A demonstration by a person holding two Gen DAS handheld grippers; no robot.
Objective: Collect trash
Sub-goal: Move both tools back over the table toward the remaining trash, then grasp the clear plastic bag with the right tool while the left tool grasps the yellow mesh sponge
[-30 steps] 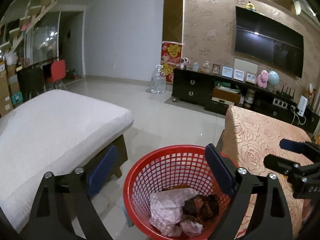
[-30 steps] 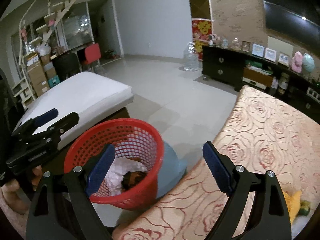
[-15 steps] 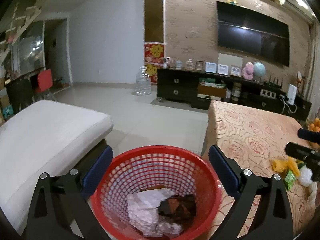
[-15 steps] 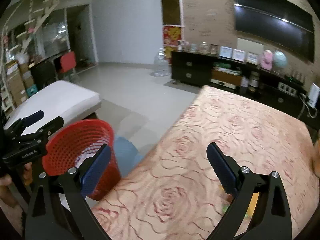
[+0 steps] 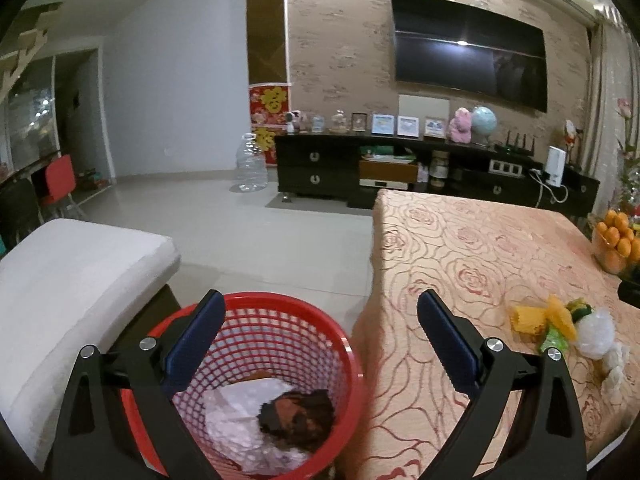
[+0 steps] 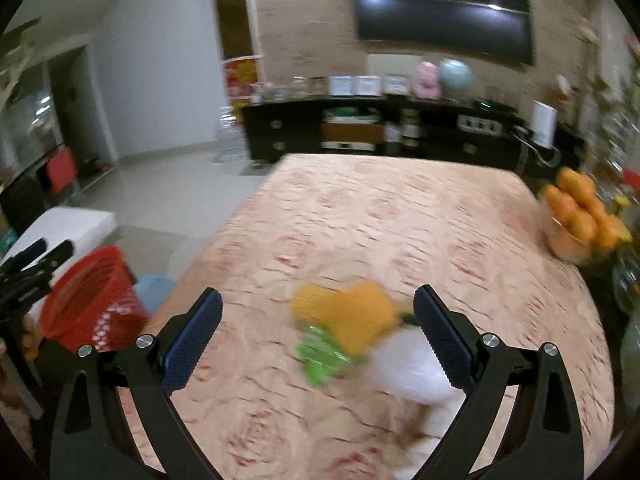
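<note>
A red mesh basket point(image 5: 280, 344) stands on the floor beside the table and holds crumpled white paper point(image 5: 236, 420) and a dark brown scrap point(image 5: 298, 420). My left gripper point(image 5: 316, 320) hangs open above the basket's right rim, nothing between its blue pads. On the rose-patterned tablecloth point(image 6: 380, 216) lies a heap of trash: yellow wrappers point(image 6: 348, 316), a green wrapper point(image 6: 320, 354) and a white plastic bag point(image 6: 408, 364). My right gripper point(image 6: 318, 316) is open over that heap without touching it; this view is blurred. The same heap point(image 5: 560, 324) shows in the left wrist view.
A white cushioned bench point(image 5: 68, 280) stands left of the basket. A bowl of oranges point(image 6: 580, 216) sits at the table's right edge. A pale blue stool point(image 6: 152, 292) is beside the basket point(image 6: 88, 300). A dark TV cabinet point(image 5: 400, 172) lines the far wall across tiled floor.
My right gripper swung right from the basket, across the tablecloth, to the trash heap. The left view turned right, bringing the heap and oranges into view. Both stayed open.
</note>
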